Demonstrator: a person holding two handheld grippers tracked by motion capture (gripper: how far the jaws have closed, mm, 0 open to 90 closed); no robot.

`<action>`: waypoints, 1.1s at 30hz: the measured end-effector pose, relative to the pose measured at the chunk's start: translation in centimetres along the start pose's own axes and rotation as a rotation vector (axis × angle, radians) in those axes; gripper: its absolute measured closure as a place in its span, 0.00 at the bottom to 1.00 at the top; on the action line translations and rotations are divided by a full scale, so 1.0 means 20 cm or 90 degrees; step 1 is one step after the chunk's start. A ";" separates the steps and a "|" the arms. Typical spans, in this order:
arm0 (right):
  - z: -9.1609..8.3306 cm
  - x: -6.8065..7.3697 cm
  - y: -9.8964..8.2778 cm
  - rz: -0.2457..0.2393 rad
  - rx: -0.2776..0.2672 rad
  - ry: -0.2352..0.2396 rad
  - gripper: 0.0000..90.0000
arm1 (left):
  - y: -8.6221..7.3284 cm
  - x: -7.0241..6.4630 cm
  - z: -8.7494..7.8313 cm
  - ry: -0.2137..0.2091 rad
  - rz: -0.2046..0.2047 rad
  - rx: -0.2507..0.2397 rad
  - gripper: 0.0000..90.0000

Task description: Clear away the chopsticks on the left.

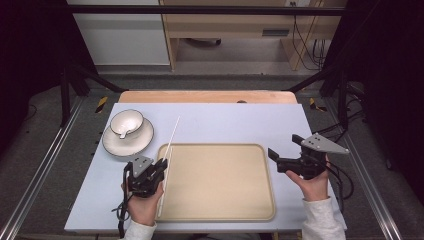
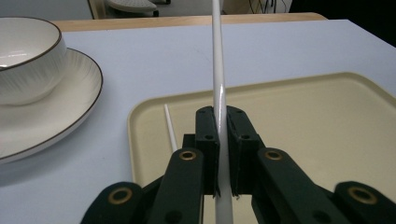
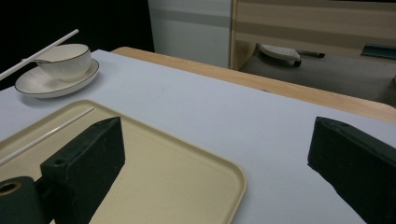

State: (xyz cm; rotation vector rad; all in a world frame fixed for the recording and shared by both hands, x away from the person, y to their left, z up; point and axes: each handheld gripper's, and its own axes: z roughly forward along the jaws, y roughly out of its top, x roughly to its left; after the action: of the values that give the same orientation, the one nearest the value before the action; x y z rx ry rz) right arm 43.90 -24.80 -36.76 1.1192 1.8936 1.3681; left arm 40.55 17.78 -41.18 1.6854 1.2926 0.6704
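We work at a pale blue table (image 1: pixel 215 120) set in a dark room, with wooden furniture beyond its far edge. A beige tray (image 1: pixel 220 200) lies at the near middle, and a white saucer (image 1: pixel 142 142) carrying a white bowl (image 1: pixel 127 121) sits at the far left, well apart from our right hand. One white chopstick (image 1: pixel 162 197) already lies along the tray's left edge, so we judge half the job done. Our left gripper (image 1: pixel 161 165) has its fingers (image 2: pixel 208 135) clamped on the second chopstick (image 1: pixel 173 131), which slants up and away over the tray's far left corner toward the table's middle. What is left, as we read it, is to lower this one beside its mate on the tray and let go. Our right gripper (image 1: pixel 285 155) hovers over the table just beside the tray's right edge, its fingers (image 3: pixel 88 163) spread wide with nothing between them. A spoon seems to rest in the bowl, though it is too small to be sure.
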 end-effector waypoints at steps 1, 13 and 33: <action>0.00 0.00 0.00 0.000 0.000 0.000 0.05 | -0.01 0.00 0.00 0.001 -0.001 -0.001 0.94; 0.02 0.01 -0.01 0.000 0.006 0.003 0.05 | -0.15 -0.04 0.03 0.004 -0.053 0.006 0.94; 0.05 0.02 -0.02 -0.004 0.020 0.007 0.05 | -0.30 -0.07 0.14 0.034 -0.058 0.068 0.94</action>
State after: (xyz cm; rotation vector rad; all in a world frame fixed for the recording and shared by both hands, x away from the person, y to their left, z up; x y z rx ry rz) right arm 44.33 -24.01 -37.37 1.1213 1.9305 1.3482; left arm 39.55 15.99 -47.68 1.6926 1.4571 0.6041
